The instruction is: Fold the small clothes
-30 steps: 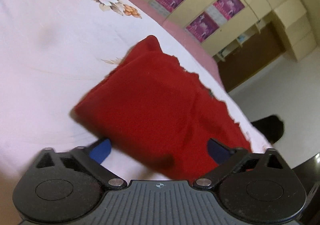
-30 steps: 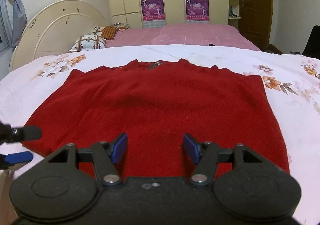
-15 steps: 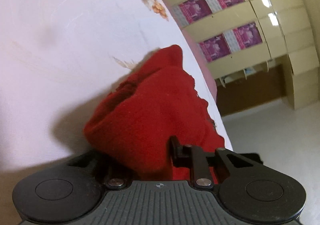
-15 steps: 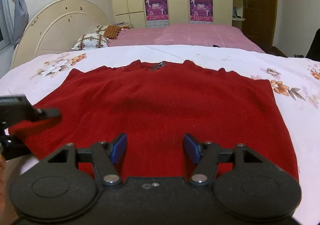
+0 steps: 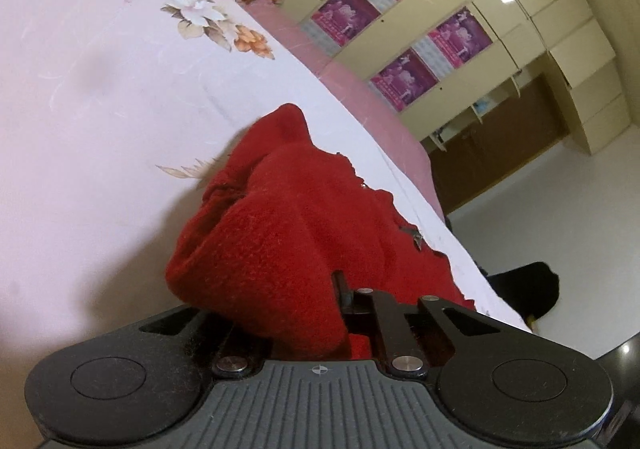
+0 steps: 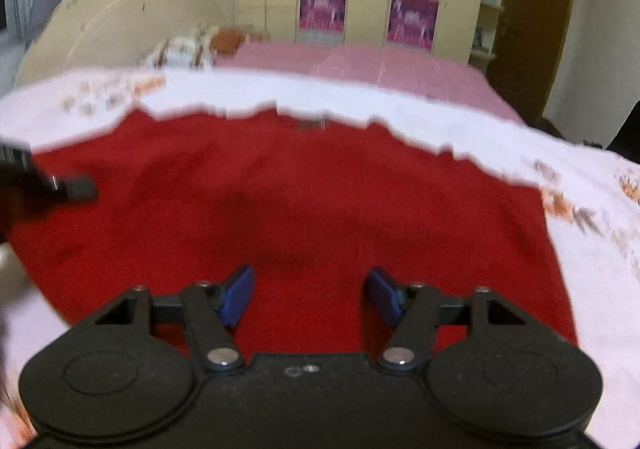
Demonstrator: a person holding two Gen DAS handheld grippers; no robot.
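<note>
A red knitted garment (image 6: pixel 304 209) lies spread on the white flowered bedsheet (image 6: pixel 560 249). In the left wrist view my left gripper (image 5: pixel 316 313) is shut on the garment's left edge (image 5: pixel 280 249), and the cloth is bunched and lifted over the jaws, hiding the fingertips. That gripper also shows at the left edge of the right wrist view (image 6: pixel 60 189). My right gripper (image 6: pixel 310 293) is open, blue pads apart, just above the garment's near hem and holding nothing.
The bedsheet (image 5: pixel 100 109) stretches to the left of the garment. A pink bed (image 6: pixel 380 65), pillows (image 6: pixel 188 49) and a curved headboard (image 6: pixel 120 21) lie beyond. Wardrobes with purple posters (image 6: pixel 324 1) line the back wall. A dark object (image 5: pixel 524 289) sits off the bed's edge.
My left gripper closed on the garment's left edge and lifted it, bunching the cloth. My right gripper stayed open and moved forward and lower over the hem; its view is now blurred.
</note>
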